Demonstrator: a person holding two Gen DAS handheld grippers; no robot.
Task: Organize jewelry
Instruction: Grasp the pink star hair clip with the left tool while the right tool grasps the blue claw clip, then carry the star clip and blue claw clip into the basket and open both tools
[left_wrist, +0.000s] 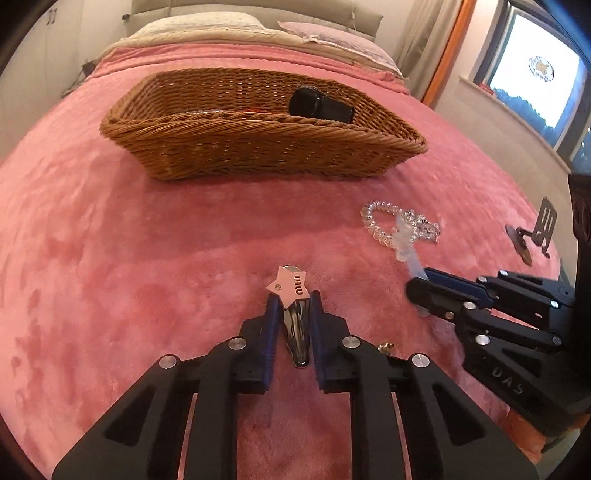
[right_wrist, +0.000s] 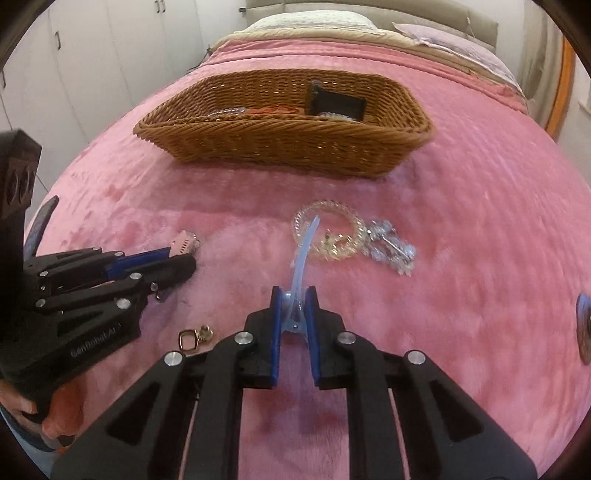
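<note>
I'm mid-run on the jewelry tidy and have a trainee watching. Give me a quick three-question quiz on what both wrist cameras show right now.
1. True or false: the left gripper has a star-topped hair clip between its fingers.
2. What does the right gripper hold? A) a gold ring B) a pale blue translucent clip C) the crystal bracelet
3. Fill in: the black case lies inside the wicker ____.

Key
1. True; the pink star sticks out past the fingertips.
2. B; the bracelet lies on the pink blanket, beyond the clip's tip.
3. basket
</note>
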